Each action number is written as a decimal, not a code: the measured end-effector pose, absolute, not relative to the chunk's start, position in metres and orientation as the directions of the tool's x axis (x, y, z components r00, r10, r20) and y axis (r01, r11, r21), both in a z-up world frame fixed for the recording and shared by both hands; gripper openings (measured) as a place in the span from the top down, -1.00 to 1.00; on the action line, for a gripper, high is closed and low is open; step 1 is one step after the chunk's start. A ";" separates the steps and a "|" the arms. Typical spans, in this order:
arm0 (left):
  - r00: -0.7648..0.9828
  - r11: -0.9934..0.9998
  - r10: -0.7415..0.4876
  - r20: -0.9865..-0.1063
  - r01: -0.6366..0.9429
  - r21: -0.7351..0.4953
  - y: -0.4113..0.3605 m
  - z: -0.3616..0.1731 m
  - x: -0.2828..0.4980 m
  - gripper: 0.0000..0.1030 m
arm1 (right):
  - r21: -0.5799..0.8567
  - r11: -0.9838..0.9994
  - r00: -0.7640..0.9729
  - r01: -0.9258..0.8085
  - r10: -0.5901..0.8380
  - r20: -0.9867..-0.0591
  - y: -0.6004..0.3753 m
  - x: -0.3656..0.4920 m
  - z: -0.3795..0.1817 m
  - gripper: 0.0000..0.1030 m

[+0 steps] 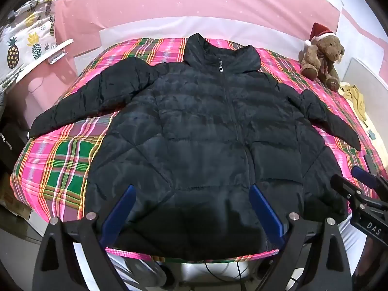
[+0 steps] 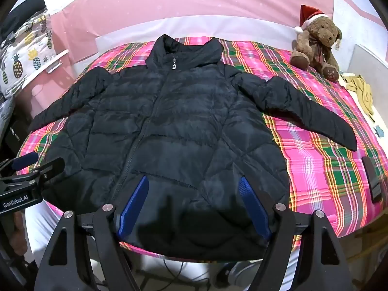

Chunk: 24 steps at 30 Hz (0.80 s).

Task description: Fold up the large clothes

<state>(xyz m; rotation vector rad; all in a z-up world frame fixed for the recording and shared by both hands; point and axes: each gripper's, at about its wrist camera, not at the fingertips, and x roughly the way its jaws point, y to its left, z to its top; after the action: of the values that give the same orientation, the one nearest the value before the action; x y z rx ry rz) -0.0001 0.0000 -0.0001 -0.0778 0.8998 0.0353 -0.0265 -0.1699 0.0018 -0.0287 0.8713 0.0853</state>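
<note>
A black puffer jacket [image 1: 201, 126] lies flat, front up and zipped, on a pink and green plaid cloth [image 1: 60, 160]. Both sleeves are spread out to the sides and the collar points away. It also shows in the right wrist view [image 2: 174, 126]. My left gripper [image 1: 194, 208] is open and empty above the jacket's near hem, left of the zip. My right gripper [image 2: 194, 206] is open and empty above the near hem, right of the zip. Each gripper shows at the edge of the other's view, the right one [image 1: 363, 194] and the left one [image 2: 29, 172].
A brown teddy bear with a Santa hat [image 2: 315, 46] sits at the far right corner. A dark flat device [image 2: 372, 179] lies on the plaid cloth at the right. Yellow cloth [image 2: 361, 89] lies beyond it. A pink unit and pineapple-print fabric [image 1: 26, 41] stand at the left.
</note>
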 end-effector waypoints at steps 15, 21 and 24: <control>0.615 0.997 0.000 -0.789 -0.066 -0.051 -0.002 -0.007 -0.002 -0.86 | 0.015 0.996 0.638 -0.083 0.065 -0.768 -0.171 -0.025 0.001 -0.49; 0.613 0.997 0.001 -0.790 -0.064 -0.049 -0.002 -0.007 -0.001 -0.86 | 0.015 0.996 0.637 -0.083 0.064 -0.769 -0.170 -0.025 0.001 -0.49; 0.610 0.997 -0.001 -0.792 -0.063 -0.050 -0.004 -0.008 -0.001 -0.86 | 0.013 0.997 0.636 -0.082 0.062 -0.769 -0.170 -0.025 0.000 -0.49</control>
<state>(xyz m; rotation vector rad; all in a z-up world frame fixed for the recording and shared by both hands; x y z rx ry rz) -0.0007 -0.0035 -0.0082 -0.0751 0.9136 0.0362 -0.0247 -0.1697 0.0002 -0.0236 0.8775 0.0824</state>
